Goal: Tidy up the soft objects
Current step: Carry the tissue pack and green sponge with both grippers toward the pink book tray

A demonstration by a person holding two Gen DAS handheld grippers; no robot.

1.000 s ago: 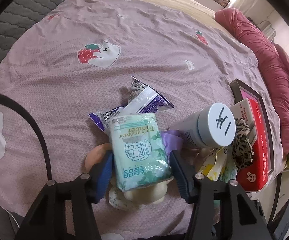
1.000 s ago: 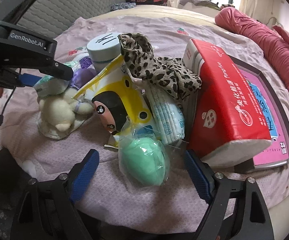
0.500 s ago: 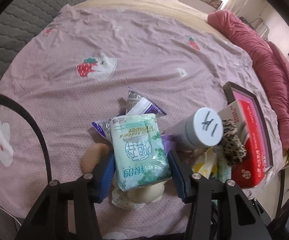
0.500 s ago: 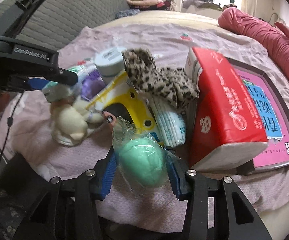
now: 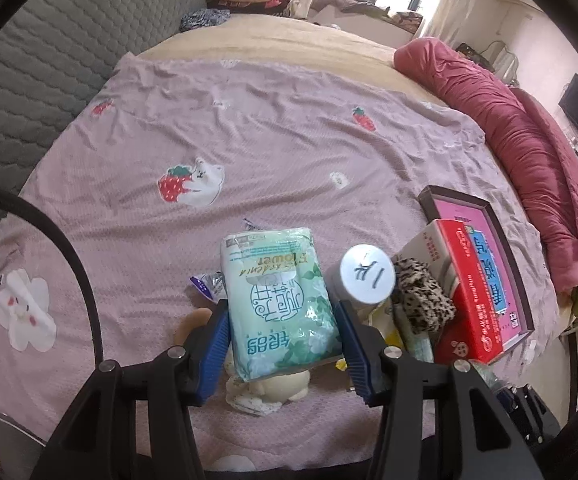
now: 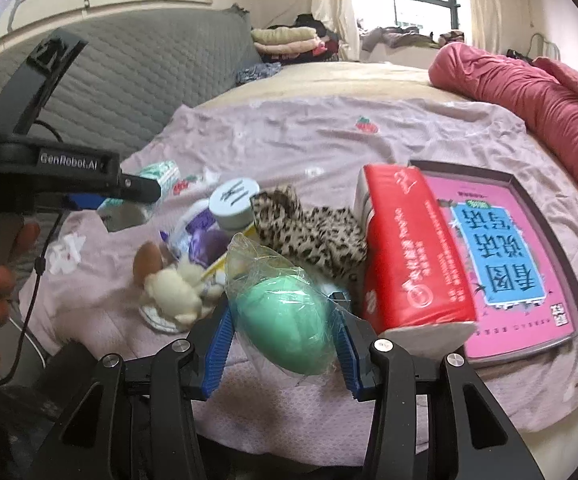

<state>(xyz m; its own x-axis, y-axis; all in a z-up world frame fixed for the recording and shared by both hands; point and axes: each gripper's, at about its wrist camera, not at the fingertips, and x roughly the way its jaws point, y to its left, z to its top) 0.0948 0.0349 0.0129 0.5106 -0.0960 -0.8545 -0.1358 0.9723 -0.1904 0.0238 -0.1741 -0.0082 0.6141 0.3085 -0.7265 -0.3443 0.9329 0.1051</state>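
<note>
My left gripper (image 5: 283, 336) is shut on a pale green tissue pack (image 5: 279, 304) and holds it above the pile on the bed. My right gripper (image 6: 283, 340) is shut on a green egg-shaped soft toy in clear wrap (image 6: 285, 324), lifted off the sheet. Below lie a cream plush toy (image 6: 173, 292), a leopard-print cloth (image 6: 313, 236), a red tissue pack (image 6: 409, 256) and a white-lidded jar (image 5: 367, 274). The left gripper also shows in the right wrist view (image 6: 129, 200).
A pink book in a dark tray (image 6: 569, 240) lies at the right. A red quilt (image 5: 529, 128) runs along the bed's right side. A grey padded headboard (image 5: 49, 60) is at the left. The pink sheet (image 5: 269, 120) stretches beyond the pile.
My right gripper closed on the green egg toy and lifted it. My left gripper rose with the tissue pack, away from the pile.
</note>
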